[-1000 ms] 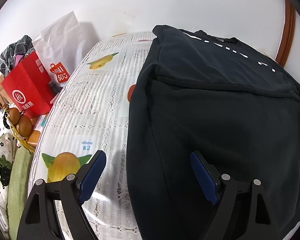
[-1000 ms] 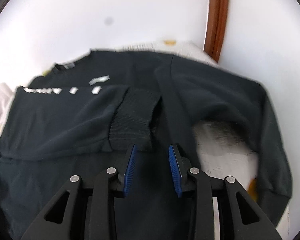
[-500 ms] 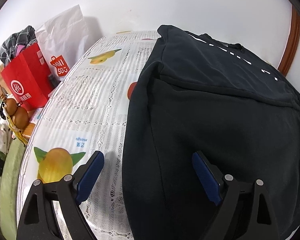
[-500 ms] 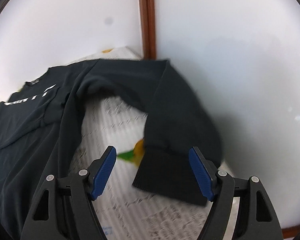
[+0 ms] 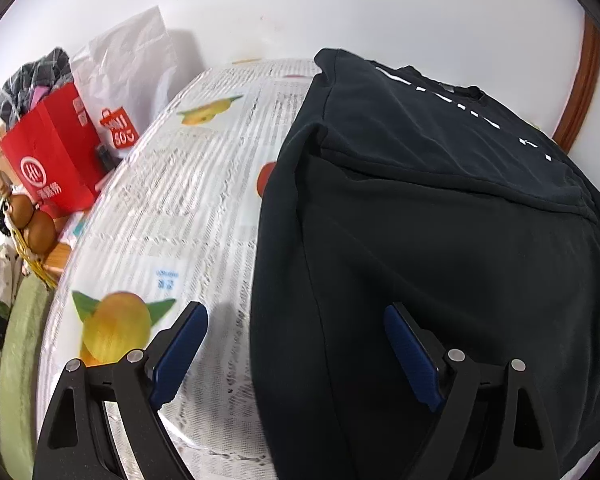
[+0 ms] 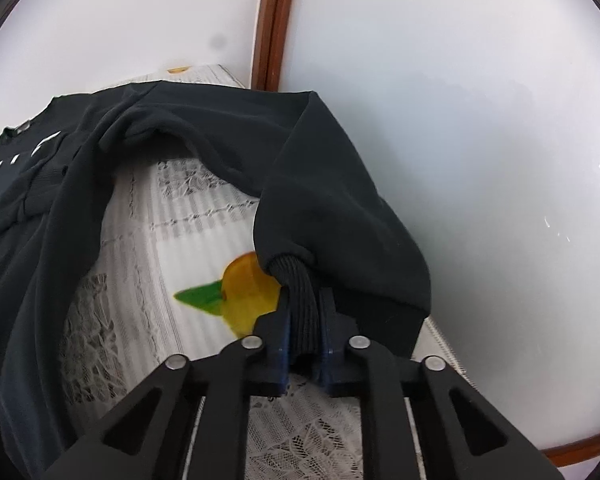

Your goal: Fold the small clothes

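Pinching sleeve cuff (image 6: 302, 300), right gripper (image 6: 304, 344) seemingly raised

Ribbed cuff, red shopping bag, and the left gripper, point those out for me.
ribbed cuff (image 6: 302, 308), right wrist view, on the bunched ribbing between the jaws.
red shopping bag (image 5: 52, 156), left wrist view, on its front face.
left gripper (image 5: 296, 354), left wrist view, midway between its open fingertips.

Tabletop (image 5: 188, 200) under my tongs carries a white lace cloth printed with yellow fruit (image 5: 114, 326). Far left of my left tongs: red paper bag (image 5: 48, 160), white shopping bag (image 5: 132, 68) behind it. Brown wooden trim (image 6: 274, 24) stands ahead of my right tongs.
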A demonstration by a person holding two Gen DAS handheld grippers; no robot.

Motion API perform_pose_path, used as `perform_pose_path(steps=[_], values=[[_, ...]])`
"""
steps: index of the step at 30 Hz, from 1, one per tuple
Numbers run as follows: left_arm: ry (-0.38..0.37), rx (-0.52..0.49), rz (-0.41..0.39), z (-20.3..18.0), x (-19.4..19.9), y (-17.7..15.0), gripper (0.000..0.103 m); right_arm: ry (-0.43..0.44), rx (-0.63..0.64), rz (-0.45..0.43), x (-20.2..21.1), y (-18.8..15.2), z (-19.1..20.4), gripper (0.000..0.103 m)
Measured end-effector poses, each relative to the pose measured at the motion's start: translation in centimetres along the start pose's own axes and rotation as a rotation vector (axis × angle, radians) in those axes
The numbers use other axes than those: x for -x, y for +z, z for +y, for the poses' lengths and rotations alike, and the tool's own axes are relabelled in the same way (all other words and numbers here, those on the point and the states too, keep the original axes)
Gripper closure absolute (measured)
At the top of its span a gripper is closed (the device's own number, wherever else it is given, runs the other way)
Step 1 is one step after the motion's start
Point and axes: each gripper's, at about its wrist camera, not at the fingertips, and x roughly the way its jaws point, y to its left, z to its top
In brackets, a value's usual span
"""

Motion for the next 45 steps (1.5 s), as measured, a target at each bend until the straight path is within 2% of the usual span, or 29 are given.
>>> perform_pose_path(steps=[3, 7, 9, 11, 14, 16, 19, 23, 30, 34, 35, 37, 39, 41, 43, 45], values=[[0.029, -0.02, -0.008, 0.3, 0.2, 0.1, 0.014, 0.031, -0.009, -0.052, 3.4, 1.5, 1.1, 0.093], [-0.016, -0.014, -0.009, 1.0, 0.2, 0.1, 0.014, 0.093, 0.05, -0.155, 9.2, 4.0, 5.8, 0.094], [-0.022, -0.02, -0.009, 1.2, 0.2, 0.1, 0.014, 0.15, 0.07, -0.182, 11.3, 5.4, 9.0, 0.094], [-0.024, -0.027, -0.013, 1.4, 0.3, 0.2, 0.014, 0.249, 0.091, -0.186, 13.1, 6.5, 13.0, 0.094], [-0.036, -0.031, -0.017, 2.1, 0.4, 0.5, 0.014, 0.394, 0.142, -0.166, 15.1, 6.6, 19.3, 0.094], [-0.082, -0.03, -0.005, 2.5, 0.5, 0.5, 0.015, 0.462, 0.171, -0.143, 15.4, 6.5, 23.9, 0.094], [-0.126, -0.064, -0.019, 2.2, 0.7, 0.1, 0.015, 0.523, 0.227, -0.115, 15.8, 5.7, 29.5, 0.094], [-0.128, -0.108, -0.034, 1.5, 0.4, -0.2, 0.015, 0.609, 0.301, -0.076, 16.3, 4.6, 37.4, 0.094], [-0.14, -0.096, -0.016, 1.5, -0.5, -0.3, 0.014, 0.781, 0.356, 0.009, 16.5, 3.4, 45.9, 0.094], [-0.135, -0.099, -0.017, 1.5, -0.7, -0.2, 0.013, 0.779, 0.392, 0.001, 15.8, 2.8, 49.0, 0.092], [-0.134, -0.097, -0.015, 1.5, -0.7, -0.2, 0.013, 0.786, 0.408, 0.007, 15.5, 2.6, 49.4, 0.088], [-0.132, -0.098, -0.014, 1.5, -0.7, -0.2, 0.013, 0.8, 0.429, 0.017, 15.0, 2.2, 49.3, 0.087], [-0.132, -0.096, -0.008, 1.5, -0.7, 0.0, 0.014, 0.808, 0.431, -0.008, 15.0, 2.1, 48.2, 0.084], [-0.135, -0.082, -0.005, 1.6, -0.5, 0.3, 0.015, 0.783, 0.428, -0.051, 15.2, 2.3, 46.0, 0.07], [-0.143, -0.064, -0.019, 1.7, -0.1, 1.1, 0.016, 0.727, 0.41, -0.099, 15.2, 2.8, 43.0, 0.068], [-0.148, -0.051, -0.043, 1.5, 0.4, 2.1, 0.016, 0.672, 0.383, -0.104, 14.6, 3.3, 39.9, 0.068]])
